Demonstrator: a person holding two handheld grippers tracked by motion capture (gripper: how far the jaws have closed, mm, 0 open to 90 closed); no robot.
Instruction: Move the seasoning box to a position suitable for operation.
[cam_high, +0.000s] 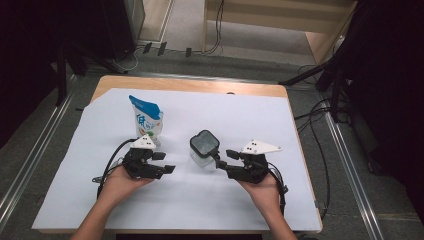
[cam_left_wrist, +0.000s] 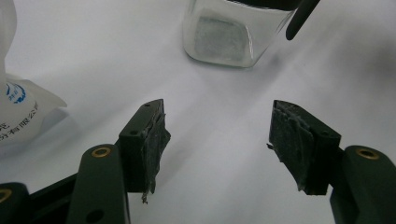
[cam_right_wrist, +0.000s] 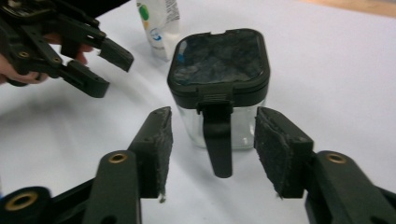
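Centrally on the white sheet that covers the table stands a clear square jar with a dark lid; all positions below are given relative to this jar.

A dark handle hangs from the front edge of the lid and points toward the right gripper. The right gripper sits just to the right of the jar in the high view, held in the person's right hand. Its jaws stand partly apart, one on each side of the handle. The pads do not press on the handle; a gap shows on both sides.

The left gripper lies to the left of the jar, apart from it, held in the person's left hand. Its jaws stand wide, with bare sheet between them. In the left gripper view, the jar's glass base appears beyond the jaw tips, well clear of them.

A white and blue pouch stands upright to the left of the jar and farther from the person, just beyond the left gripper.
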